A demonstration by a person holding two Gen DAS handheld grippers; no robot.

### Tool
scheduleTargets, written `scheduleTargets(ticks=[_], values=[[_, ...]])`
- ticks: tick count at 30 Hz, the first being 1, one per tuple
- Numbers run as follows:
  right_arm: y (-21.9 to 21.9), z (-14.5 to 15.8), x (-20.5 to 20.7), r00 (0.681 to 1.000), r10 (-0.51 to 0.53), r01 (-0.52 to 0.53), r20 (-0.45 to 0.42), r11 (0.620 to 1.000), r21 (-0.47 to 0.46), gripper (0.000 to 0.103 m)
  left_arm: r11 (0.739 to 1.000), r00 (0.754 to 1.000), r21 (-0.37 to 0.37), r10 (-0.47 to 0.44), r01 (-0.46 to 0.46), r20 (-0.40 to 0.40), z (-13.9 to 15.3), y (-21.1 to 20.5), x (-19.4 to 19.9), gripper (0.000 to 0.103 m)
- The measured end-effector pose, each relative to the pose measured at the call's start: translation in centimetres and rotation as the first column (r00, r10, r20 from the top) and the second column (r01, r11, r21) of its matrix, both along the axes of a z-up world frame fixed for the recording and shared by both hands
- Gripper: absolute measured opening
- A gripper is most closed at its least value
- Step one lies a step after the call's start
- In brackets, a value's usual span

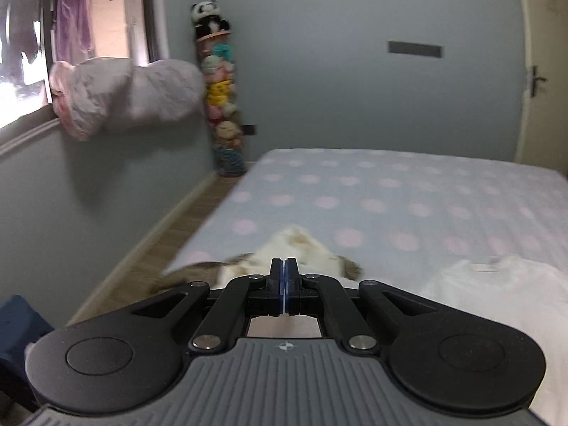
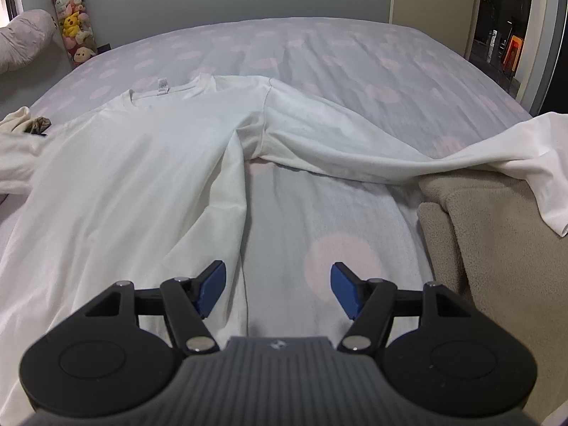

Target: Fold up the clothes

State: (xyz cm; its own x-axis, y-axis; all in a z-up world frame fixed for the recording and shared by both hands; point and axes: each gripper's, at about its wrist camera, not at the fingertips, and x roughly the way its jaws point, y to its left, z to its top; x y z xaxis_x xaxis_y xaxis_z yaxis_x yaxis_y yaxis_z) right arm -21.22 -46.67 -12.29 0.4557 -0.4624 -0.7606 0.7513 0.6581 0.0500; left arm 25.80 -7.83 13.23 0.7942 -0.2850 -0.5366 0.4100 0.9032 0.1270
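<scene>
A white long-sleeved shirt (image 2: 135,163) lies flat on the bed, collar at the far side, its right sleeve (image 2: 355,149) stretched out onto a beige fleece pile (image 2: 497,248). My right gripper (image 2: 278,289) is open and empty, low over the sheet beside the shirt's right side edge. My left gripper (image 1: 283,284) is shut with nothing seen between its pads, held above the bed's left edge. The shirt shows in the left wrist view (image 1: 497,294) at lower right. A cream and brown garment (image 1: 294,252) lies just beyond the left fingertips; it also shows in the right wrist view (image 2: 25,122).
The bed (image 2: 355,56) has a pale sheet with pink dots. A tube of plush toys (image 1: 222,106) stands in the corner by the grey wall. A pink bundle (image 1: 124,96) sits on the window sill. A strip of wooden floor (image 1: 170,234) runs left of the bed. An open doorway (image 2: 504,17) is at right.
</scene>
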Motion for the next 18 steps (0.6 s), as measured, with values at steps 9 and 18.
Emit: scheduleTargets(ticks=[9,18], values=[[-0.2,-0.2,0.1,1.000,-0.002,0.003,-0.003,1.000,0.009,0.068,0.965,0.983,0.206,0.177,-0.163,-0.048,-6.8,1.8,7.5,0.000],[-0.6,-0.4,0.2,1.000,-0.006,0.006,-0.002,1.000,0.028,0.068,0.955,0.979,0.234,0.197,-0.181,-0.046,-9.9,2.7,7.4,0.029]])
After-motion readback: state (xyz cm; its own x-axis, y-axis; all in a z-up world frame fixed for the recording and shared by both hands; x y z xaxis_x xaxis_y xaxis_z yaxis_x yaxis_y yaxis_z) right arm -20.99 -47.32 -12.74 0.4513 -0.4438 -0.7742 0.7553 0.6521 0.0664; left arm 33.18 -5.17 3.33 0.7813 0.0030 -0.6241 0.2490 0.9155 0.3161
